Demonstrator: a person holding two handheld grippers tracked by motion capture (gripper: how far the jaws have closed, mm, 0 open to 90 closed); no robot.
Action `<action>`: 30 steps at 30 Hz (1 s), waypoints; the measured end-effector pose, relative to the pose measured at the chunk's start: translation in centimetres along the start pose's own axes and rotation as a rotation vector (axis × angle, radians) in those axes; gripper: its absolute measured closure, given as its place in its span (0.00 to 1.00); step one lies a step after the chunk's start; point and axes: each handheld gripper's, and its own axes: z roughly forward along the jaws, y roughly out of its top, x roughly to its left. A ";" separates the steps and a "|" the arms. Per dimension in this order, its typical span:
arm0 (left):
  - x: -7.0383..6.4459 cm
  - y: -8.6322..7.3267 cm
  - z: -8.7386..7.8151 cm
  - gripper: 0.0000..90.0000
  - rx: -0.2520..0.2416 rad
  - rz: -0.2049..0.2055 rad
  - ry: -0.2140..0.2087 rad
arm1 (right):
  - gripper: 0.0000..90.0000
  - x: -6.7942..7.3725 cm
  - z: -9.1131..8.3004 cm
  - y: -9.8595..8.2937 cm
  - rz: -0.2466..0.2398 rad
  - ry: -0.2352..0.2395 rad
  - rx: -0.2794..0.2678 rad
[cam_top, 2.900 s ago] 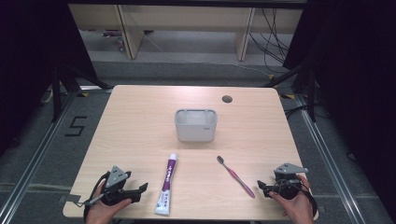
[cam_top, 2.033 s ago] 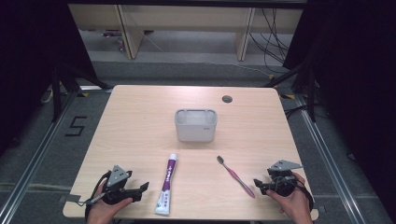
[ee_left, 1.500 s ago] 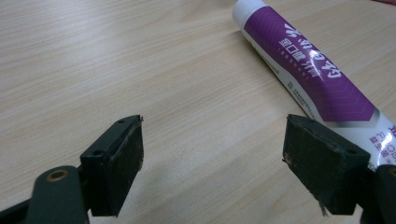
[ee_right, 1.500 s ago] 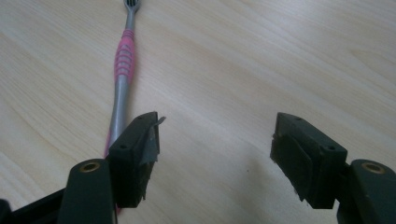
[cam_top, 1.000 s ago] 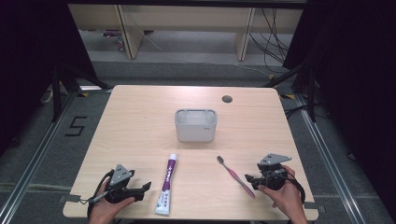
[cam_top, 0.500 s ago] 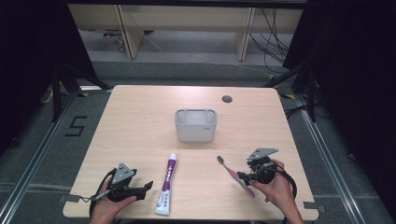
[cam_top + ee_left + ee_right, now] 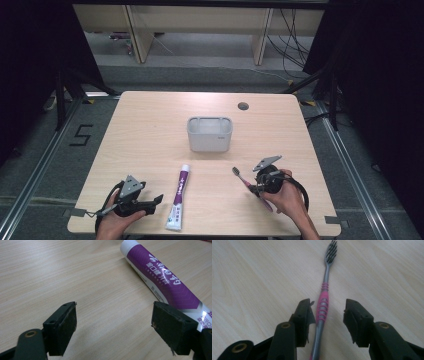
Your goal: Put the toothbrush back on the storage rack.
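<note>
So the toothbrush (image 7: 325,293) lies flat on the counter (image 7: 150,125), near the front right, bristle end pointing toward the middle. The right claw (image 7: 327,315) sits low over it with the pink grip of the handle running between its jaws, closer to one jaw than the other. The jaws are partly open and neither pad is clearly pressing on the handle, so nothing is gripped. You only get that from the right gripper view; from the high view the right claw (image 7: 256,186) and the hand (image 7: 282,195) cover most of the handle and just the head end of the toothbrush (image 7: 239,175) pokes out.

The left claw (image 7: 152,201) rests at the front left, just beside the toothpaste tube (image 7: 178,196). In the left gripper view the left claw (image 7: 113,322) is spread wide with bare wood between the jaws, and the purple toothpaste tube (image 7: 162,280) runs off behind one jaw, its lower end cut off by the frame.

Mid-counter there's a grey holder (image 7: 209,134), well apart from both claws. Its inside looks empty from above, though I can't see down to the bottom. There's a small round hole (image 7: 243,106) in the counter behind it.
</note>
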 end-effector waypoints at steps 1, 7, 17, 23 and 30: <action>0.0 0.0 0.0 0.22 0.003 0.000 -0.002 | 0.66 0.1 0.0 0.0 0.012 -0.007 0.007; 0.2 0.0 -0.2 0.22 0.029 0.022 0.005 | 0.72 0.3 0.3 0.3 0.003 -0.012 0.048; 0.2 0.0 -0.3 0.22 0.029 0.023 -0.001 | 0.77 0.3 0.9 0.9 -0.042 0.001 0.098; 0.2 -0.1 -0.3 0.22 0.013 0.019 -0.003 | 0.80 0.3 1.3 1.2 -0.059 0.007 0.123; 0.0 -0.2 -0.2 0.22 -0.001 0.005 0.003 | 0.83 0.5 1.6 1.6 -0.074 0.011 0.165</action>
